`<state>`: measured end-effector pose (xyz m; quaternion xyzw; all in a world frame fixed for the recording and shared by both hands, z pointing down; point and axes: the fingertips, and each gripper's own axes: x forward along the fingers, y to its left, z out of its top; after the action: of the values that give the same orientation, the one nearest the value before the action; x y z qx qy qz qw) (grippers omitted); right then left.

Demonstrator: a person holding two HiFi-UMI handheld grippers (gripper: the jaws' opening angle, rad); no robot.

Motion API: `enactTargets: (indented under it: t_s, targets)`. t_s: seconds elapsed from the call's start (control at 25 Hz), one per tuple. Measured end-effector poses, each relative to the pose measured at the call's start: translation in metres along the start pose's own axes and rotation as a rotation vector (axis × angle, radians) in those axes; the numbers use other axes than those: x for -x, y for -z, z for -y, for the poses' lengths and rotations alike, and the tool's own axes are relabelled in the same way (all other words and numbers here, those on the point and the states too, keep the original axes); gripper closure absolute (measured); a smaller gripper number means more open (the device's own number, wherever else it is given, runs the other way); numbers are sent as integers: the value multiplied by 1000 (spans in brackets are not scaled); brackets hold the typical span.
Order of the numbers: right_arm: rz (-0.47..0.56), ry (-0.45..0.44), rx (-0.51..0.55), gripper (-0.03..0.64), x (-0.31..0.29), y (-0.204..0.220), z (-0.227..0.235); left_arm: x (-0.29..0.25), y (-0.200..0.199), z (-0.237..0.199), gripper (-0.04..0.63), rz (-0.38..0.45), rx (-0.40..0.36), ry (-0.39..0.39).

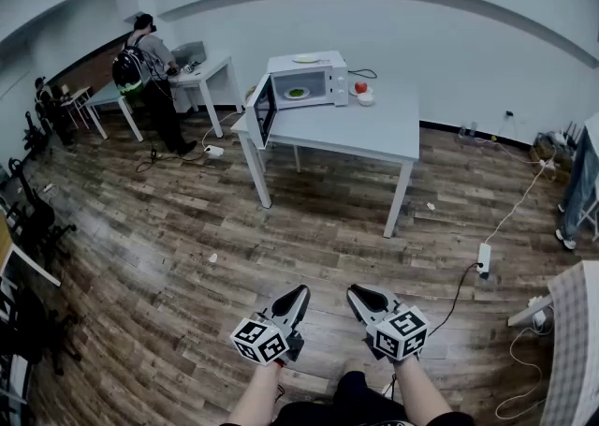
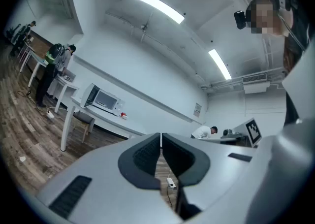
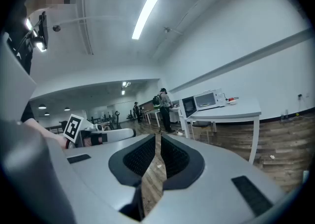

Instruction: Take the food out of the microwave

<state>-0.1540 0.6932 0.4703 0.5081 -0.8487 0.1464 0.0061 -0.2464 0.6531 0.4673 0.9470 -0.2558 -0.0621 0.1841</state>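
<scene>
A white microwave (image 1: 304,83) stands on a grey table (image 1: 374,129) across the room, its door (image 1: 262,110) swung open to the left. Inside it lies a plate with green food (image 1: 297,93). Both grippers are held low and near me, far from the table. My left gripper (image 1: 299,296) is shut with nothing in it, its jaws tip to tip. My right gripper (image 1: 357,295) is shut and empty too. The microwave (image 2: 102,100) shows small at the left in the left gripper view, and the microwave (image 3: 205,101) sits right of centre in the right gripper view.
A small bowl with something red (image 1: 362,92) sits right of the microwave. A person with a backpack (image 1: 150,78) stands at a white desk (image 1: 201,73) at the back left. A power strip (image 1: 484,258) and cables lie on the wooden floor (image 1: 187,227) at the right.
</scene>
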Motion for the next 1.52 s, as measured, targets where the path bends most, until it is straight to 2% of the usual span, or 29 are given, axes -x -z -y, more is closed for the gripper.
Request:
enactTargets:
  t_s: [0.44,0.8,1.04,1.52]
  targets:
    - [19,-31,0,561,-29,-27,70,-70,-13,-24,578,25,-9,-61]
    - [6,-82,46,561,-36,-35,104,-106,-16,-27,578,82,-9,-105]
    - [6,-100,17,561,-42,-40,123,-126,-13,-33,578,56,9,-127]
    - [5,-69,-19,561,-89,-47,173,-186,-19,-84,578,34,33,-96]
